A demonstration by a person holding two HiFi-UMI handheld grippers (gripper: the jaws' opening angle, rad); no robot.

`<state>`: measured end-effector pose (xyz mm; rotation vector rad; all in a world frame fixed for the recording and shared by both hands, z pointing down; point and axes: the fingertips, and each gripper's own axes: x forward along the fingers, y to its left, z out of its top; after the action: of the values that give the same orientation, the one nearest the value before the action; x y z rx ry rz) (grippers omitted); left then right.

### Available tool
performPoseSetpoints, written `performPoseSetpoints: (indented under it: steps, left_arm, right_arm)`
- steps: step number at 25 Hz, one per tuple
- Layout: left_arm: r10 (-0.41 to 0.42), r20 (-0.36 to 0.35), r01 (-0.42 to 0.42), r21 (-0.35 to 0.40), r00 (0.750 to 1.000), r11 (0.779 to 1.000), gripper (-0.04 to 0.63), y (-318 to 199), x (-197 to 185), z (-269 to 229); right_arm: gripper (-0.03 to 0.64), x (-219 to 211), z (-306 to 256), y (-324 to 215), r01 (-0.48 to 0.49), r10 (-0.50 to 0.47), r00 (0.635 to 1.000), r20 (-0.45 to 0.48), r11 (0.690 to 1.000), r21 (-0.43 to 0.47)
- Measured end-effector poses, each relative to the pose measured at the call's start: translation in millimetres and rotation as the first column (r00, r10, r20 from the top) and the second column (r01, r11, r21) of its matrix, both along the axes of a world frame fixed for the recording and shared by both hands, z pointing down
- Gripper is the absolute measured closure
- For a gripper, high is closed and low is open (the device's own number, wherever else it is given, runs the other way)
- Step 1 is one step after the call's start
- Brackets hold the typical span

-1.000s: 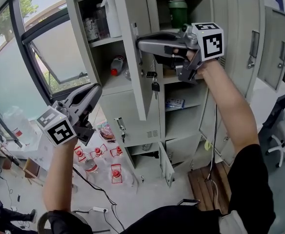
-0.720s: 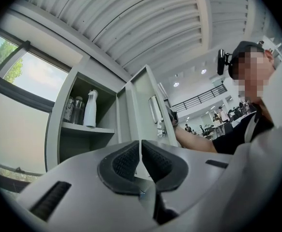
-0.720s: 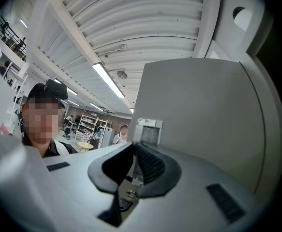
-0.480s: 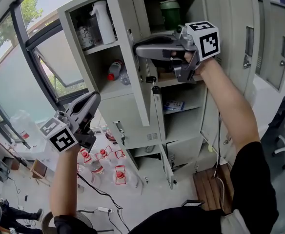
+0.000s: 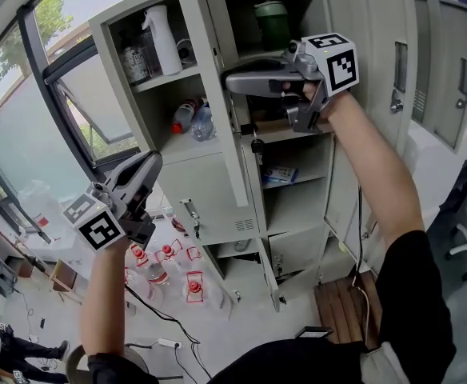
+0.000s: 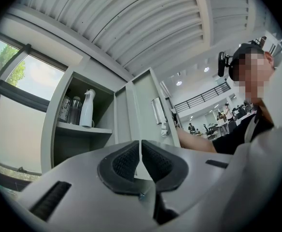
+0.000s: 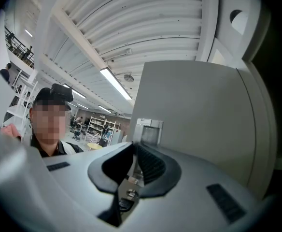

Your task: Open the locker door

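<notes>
The grey locker door (image 5: 217, 134) stands swung out, seen almost edge-on, with keys (image 5: 255, 144) hanging from its lock. My right gripper (image 5: 230, 81) reaches level to the door's free edge and is shut on it. In the right gripper view the door panel (image 7: 199, 120) fills the right side and its edge sits between the pads of that gripper (image 7: 134, 151). My left gripper (image 5: 153, 160) hangs low at the left, apart from the locker, shut and holding nothing. Its pads meet in the left gripper view (image 6: 141, 150), with the door (image 6: 143, 105) beyond them.
The open left compartment holds a white spray bottle (image 5: 160, 38), jars and lying bottles (image 5: 187, 117). A green flask (image 5: 272, 24) stands in the uncovered compartment. A small lower door (image 5: 270, 272) hangs open. Red-capped bottles (image 5: 169, 270) stand on the floor. More lockers (image 5: 425, 62) stand right, a window (image 5: 25, 110) left.
The door has swung further out to the left with my right gripper on its edge, uncovering more of the compartment behind. My left gripper has shifted only slightly.
</notes>
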<state>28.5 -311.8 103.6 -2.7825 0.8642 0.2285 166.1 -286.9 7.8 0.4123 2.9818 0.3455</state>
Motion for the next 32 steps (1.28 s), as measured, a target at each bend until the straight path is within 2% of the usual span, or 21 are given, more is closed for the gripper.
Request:
performPoseSetpoints:
  steps: [21, 32]
  left_arm:
    - [0.002, -0.026, -0.001, 0.015, 1.000, 1.000, 0.568, 12, 20, -4]
    - [0.014, -0.030, -0.013, 0.013, 0.999, 1.000, 0.568, 22, 30, -1]
  right_arm:
    - [0.572, 40, 0, -3, 0.053, -0.053, 0.999, -0.005, 0.998, -0.032]
    - [0.572, 53, -4, -5, -0.029, 0.029, 0.999, 0.028, 0.999, -0.020]
